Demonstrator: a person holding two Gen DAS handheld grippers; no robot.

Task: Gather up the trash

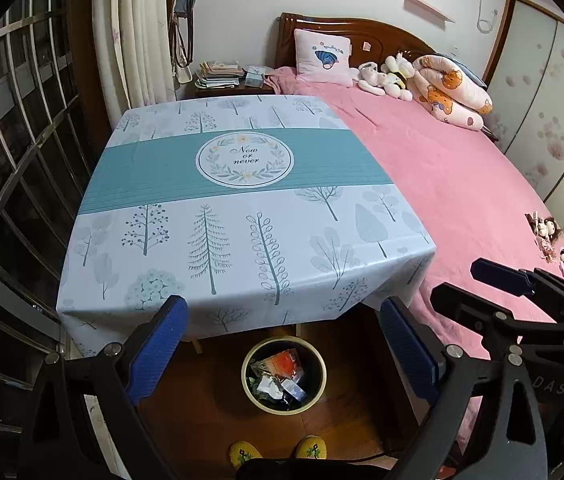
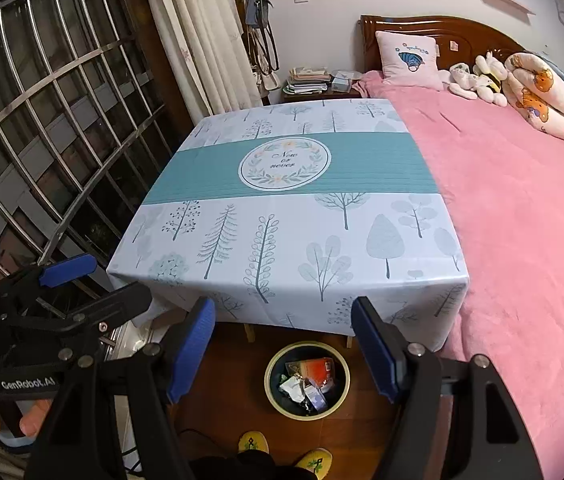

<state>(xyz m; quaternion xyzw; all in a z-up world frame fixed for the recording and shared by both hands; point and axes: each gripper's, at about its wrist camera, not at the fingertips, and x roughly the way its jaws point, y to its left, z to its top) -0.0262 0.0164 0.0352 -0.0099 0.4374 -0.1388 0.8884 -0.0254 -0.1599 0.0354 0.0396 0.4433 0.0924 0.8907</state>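
Crumpled wrappers and packets (image 1: 280, 380) fill a round bin (image 1: 251, 394) on the wooden floor (image 1: 342, 404), just below and between the spread blue fingers of both hand-held tools. The left gripper (image 1: 284, 354) and the right gripper (image 2: 284, 354) each stand wide open, nothing between the pads. Ahead of them a table (image 2: 302, 216) under a tree-print cloth stands against a pink bed (image 2: 522, 220). Yellow slippers (image 2: 254, 442) show beneath the grippers.
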